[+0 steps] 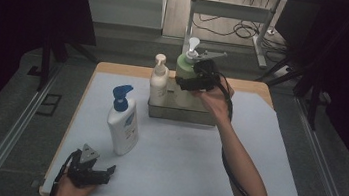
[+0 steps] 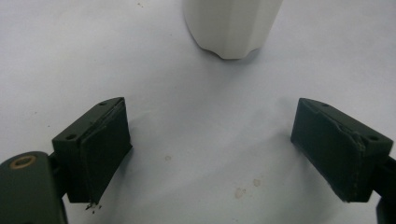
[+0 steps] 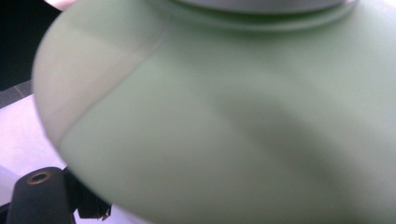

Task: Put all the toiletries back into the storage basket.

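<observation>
Three pump bottles show in the high view: a white bottle with a blue pump standing free on the desk, and a small cream bottle and a green bottle upright together in a clear tray at the far side. Right gripper sits against the green bottle's upper body, jaws spread wide around it; from above, pad contact cannot be judged. Right gripper view adds the close detail: the green bottle lies hard up against the camera, blurred, with one jaw beside its lower left edge. Left gripper rests at the near left of the desk. Left gripper view shows its jaws wide apart with nothing between them, and the white bottle's base just ahead.
</observation>
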A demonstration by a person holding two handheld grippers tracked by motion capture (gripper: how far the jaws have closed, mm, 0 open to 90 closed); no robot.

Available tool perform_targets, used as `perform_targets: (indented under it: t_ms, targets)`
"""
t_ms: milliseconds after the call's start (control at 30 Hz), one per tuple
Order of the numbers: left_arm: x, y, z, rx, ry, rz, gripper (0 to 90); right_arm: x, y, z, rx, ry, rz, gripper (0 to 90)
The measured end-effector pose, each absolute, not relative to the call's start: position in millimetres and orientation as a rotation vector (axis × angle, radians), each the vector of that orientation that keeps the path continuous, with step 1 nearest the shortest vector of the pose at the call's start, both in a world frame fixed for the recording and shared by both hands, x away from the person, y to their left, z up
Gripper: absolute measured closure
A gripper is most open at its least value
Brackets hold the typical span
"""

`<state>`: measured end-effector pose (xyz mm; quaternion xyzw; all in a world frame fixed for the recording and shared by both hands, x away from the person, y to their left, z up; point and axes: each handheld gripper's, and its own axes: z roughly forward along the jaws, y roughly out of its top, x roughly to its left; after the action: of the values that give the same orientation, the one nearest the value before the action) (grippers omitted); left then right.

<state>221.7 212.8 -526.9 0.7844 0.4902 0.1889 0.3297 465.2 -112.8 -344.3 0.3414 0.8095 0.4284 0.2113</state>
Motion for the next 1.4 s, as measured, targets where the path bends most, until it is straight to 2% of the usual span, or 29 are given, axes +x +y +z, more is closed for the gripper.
perform_targets:
  t_ms: [1400]
  targets:
    - [221.7, 212.8, -526.9, 2.052, 1.282, 0.494, 11.4, 483.7, -110.4, -396.5, 0.992, 2.364, 1.121, 12.4]
